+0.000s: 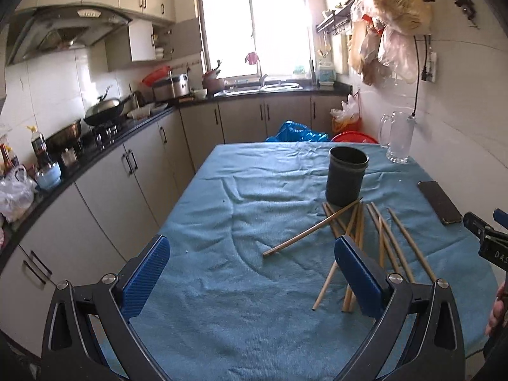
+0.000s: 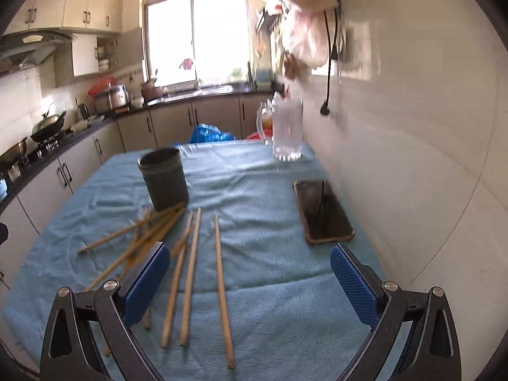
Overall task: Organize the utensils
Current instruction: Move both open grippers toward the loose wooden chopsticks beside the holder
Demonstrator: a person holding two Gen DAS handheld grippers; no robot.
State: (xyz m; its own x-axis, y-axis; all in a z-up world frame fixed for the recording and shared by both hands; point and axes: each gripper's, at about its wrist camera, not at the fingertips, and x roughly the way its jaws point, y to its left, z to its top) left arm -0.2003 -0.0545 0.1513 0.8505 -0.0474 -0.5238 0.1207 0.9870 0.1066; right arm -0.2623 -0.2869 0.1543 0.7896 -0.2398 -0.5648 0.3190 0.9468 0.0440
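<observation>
Several wooden chopsticks lie scattered on the blue cloth in front of a dark round holder that stands upright and looks empty. My left gripper is open above the cloth, its right finger over the near ends of the pile. In the right wrist view the same chopsticks fan out below the holder. My right gripper is open and holds nothing; one lone chopstick lies between its fingers on the cloth. The right gripper also shows at the left view's right edge.
A black phone lies flat near the right wall. A clear glass mug stands at the table's far right corner. Kitchen counters with pots run along the left side. Bags hang on the right wall above the table.
</observation>
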